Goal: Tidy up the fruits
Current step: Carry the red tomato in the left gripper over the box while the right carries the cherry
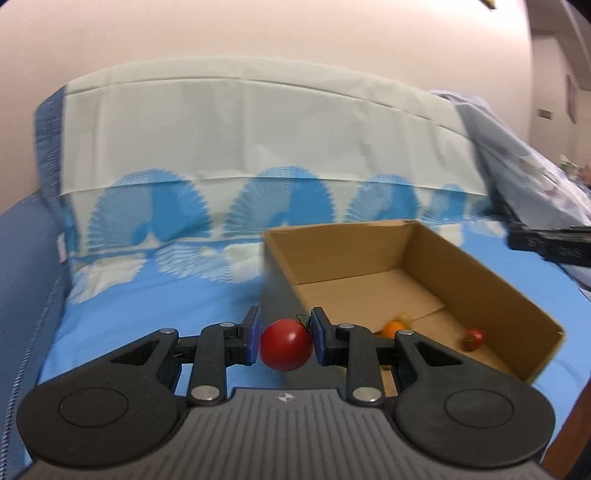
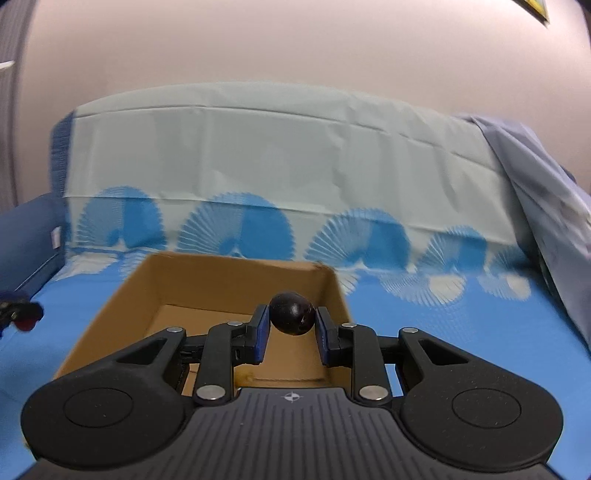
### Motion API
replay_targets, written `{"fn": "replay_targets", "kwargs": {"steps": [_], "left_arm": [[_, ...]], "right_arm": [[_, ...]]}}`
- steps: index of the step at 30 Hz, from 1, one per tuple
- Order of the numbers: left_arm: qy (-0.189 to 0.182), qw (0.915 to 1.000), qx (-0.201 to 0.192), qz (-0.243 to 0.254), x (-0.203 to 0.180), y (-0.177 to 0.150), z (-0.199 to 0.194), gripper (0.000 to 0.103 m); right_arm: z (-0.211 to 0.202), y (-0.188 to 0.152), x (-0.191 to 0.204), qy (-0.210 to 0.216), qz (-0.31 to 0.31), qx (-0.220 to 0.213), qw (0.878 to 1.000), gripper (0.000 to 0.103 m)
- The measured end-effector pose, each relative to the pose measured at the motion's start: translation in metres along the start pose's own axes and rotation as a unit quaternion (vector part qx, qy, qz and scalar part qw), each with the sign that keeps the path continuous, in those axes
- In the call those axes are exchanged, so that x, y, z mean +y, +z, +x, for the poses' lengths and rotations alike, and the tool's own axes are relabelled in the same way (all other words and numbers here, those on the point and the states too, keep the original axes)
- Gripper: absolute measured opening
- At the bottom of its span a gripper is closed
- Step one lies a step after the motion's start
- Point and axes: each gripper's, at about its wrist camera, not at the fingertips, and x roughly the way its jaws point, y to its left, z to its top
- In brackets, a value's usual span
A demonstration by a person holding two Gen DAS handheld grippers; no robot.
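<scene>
Pinkish wall (image 1: 258, 33); blue-patterned bedsheet (image 1: 147, 295).

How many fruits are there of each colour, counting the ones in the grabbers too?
Red: 2, a big red fruit held in the left gripper and a small red one in the cardboard box
Orange: 1, a small orange fruit in the box
Dark, nearly black: 1, a dark fruit held in the right gripper
Total: 4

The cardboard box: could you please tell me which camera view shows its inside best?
The left wrist view: the cardboard box lies open to the camera, its floor visible with an orange fruit and a small red fruit inside. The right wrist view shows its walls, but the right tongs hide most of the floor.
</scene>
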Motion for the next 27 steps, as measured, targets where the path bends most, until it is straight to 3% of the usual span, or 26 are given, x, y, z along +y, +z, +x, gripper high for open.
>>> {"fn": "replay_targets", "kwargs": {"steps": [13, 27], "left_arm": [[-0.042, 0.9989, 0.010, 0.019, -0.045, -0.009, 0.018, 0.032], [-0.058, 0.9983, 0.001, 0.008, -0.047, -0.006, 0.015, 0.032]], "right_arm": [[0.021, -0.002, 0.008, 0.003, -0.002, 0.030, 1.000, 0.027], [0.028, -0.003, 0.028, 0.006, -0.039, 0.039, 0.998, 0.027]]}}
